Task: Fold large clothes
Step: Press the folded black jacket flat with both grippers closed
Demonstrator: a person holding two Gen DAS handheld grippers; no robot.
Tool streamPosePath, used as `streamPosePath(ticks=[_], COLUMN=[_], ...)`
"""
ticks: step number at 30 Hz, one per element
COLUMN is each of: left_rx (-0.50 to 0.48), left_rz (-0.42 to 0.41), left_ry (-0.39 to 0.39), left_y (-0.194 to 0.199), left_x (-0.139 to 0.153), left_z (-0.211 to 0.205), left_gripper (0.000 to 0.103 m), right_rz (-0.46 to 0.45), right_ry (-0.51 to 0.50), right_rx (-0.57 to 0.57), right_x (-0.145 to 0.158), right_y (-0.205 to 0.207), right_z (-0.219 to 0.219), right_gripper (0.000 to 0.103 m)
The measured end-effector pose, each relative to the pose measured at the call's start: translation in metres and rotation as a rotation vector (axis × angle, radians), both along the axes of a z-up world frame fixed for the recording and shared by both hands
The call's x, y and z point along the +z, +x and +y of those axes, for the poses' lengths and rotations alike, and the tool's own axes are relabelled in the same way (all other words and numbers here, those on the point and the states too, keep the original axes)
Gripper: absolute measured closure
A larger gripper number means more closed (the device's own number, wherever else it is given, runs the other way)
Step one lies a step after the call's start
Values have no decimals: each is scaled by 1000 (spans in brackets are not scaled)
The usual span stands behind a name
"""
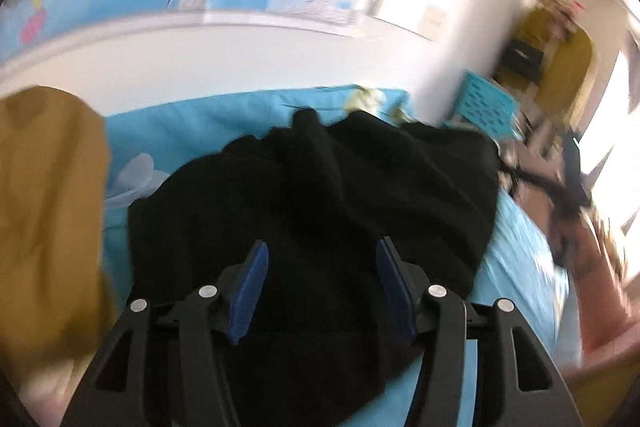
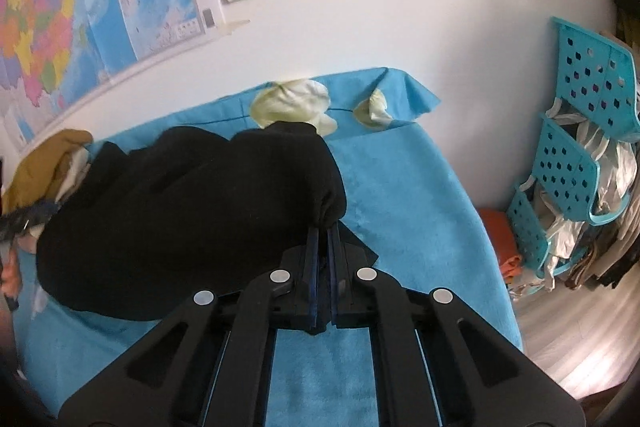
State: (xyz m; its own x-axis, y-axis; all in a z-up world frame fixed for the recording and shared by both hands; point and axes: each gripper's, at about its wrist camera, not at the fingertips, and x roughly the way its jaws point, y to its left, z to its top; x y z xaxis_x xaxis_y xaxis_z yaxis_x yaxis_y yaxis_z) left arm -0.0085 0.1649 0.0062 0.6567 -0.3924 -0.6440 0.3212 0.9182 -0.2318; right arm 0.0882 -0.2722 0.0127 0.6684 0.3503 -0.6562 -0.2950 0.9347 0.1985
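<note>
Pinching one black garment (image 2: pixel 192 211), right claw (image 2: pixel 323 227) clamps it; left claw (image 1: pixel 320 259) gapes.

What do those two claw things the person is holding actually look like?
Both look alike. The left gripper and right gripper are matte black plastic, each built from angled link arms with cut-out slots, joined by round silver pins. Each ends in two flat fingers faced with ribbed dark blue pads. No cables or markings show. At the edge of the left view a bare forearm appears, blurred.
</note>
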Motion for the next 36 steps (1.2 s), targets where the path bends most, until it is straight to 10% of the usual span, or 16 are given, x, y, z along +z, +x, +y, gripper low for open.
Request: streamPosePath(ticks=[5, 8, 9, 13, 16, 18, 21, 23, 27, 31, 32, 33, 36], left_rx=[-2, 63, 90, 278, 218, 120, 106, 82, 133, 193, 206, 223, 258], left_rz=[73, 79, 78, 56, 56, 35, 58, 94, 123, 112, 117, 122, 121], left_ry=[179, 145, 149, 206, 115, 69, 116, 113, 121, 98, 55, 17, -24], left_y=[-40, -40, -39, -33, -41, -53, -57, -55, -42, -33, -35, -40, -46], left_x=[-31, -41, -40, -19, -10, -9, -17, -29, -49, -50, -47, -43, -32], left_z=[-4, 8, 11, 46, 54, 37, 13, 3, -3, 2, 8, 15, 28], left_gripper=[60, 79, 100, 103, 102, 92, 29, 33, 38, 80, 85, 93, 98], right_rz=[2, -3, -5, -86, -98, -26, 30, 43, 57, 86, 90, 94, 84], right_ry=[21, 35, 40, 25, -7, -30, -10, 19, 58, 95, 119, 160, 150], right_rx=[-12, -19, -23, -29, -40, -35, -41, -48, -48, -4, 15, 51, 73], right_x=[1, 3, 4, 29, 30, 10, -5, -6, -4, -16, -18, -21, -16], right_y=[-3, -3, -3, -12, -9, 0, 1, -5, -17, -19, -17, -14, -11], right_z=[-1, 0, -1, 0, 5, 10, 7, 1, -7, -3, -2, 0, 5], right_gripper=[99, 99, 100, 100, 100, 99, 92, 87, 25, 26, 40, 76, 92])
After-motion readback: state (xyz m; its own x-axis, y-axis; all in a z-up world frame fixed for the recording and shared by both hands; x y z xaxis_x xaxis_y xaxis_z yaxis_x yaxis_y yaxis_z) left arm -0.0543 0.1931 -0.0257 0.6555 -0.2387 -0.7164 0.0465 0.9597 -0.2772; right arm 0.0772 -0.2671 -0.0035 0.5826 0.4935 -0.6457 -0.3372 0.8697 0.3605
